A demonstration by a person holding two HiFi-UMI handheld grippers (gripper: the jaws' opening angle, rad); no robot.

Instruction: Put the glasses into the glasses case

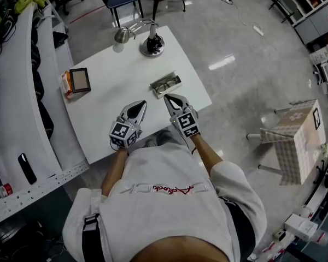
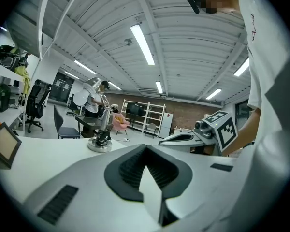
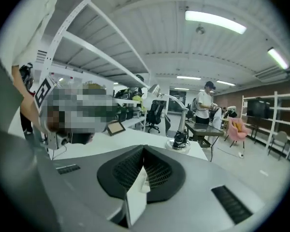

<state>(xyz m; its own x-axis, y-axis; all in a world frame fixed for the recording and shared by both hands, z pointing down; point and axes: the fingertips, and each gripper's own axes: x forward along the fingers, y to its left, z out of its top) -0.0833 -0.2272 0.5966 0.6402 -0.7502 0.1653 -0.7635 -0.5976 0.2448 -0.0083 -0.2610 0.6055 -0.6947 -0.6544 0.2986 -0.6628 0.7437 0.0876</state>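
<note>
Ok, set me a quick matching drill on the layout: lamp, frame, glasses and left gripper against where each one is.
Things:
1. desk lamp
2. small frame
3. glasses
4. left gripper

Places:
A. over the near edge of the table, jaws shut
B. far end of the table
C. the person's left side of the table
D. just ahead of the right gripper

Pairs: 1-B, 2-C, 3-D, 4-A

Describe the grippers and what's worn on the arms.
The left gripper and right gripper are light grey, with tapered leaf-shaped jaws lined with black ribbed pads. Each has a cube with black-and-white square markers at its rear: left cube, right cube. No cables visible. The person wears a white short-sleeved T-shirt with red script print.
</note>
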